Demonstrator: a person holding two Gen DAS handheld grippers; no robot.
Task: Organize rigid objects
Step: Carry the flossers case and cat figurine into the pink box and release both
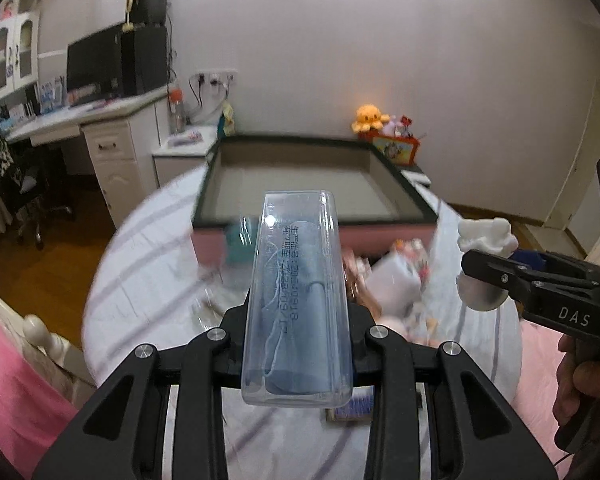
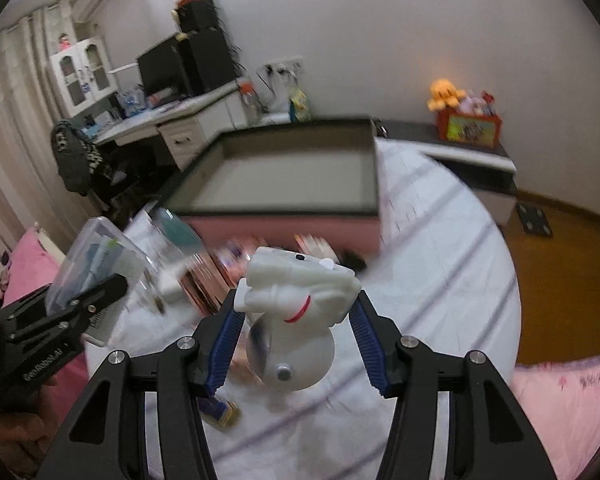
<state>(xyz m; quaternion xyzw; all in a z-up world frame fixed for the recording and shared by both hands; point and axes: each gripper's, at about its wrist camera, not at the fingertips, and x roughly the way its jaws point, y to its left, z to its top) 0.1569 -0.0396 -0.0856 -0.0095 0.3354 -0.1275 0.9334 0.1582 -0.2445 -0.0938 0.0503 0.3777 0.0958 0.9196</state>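
Both tongs carry loads above the striped cloth: left gripper clamped narrow on a clear plastic case, right gripper closed partway round a white toy figure on its domed base. At twelve o'clock sits the pink-walled box, seemingly empty. The slick case may slide out or tip, being held near one end; the toy's uneven shape could twist between the pads. Blur hides the small clutter lying at the box's foot.
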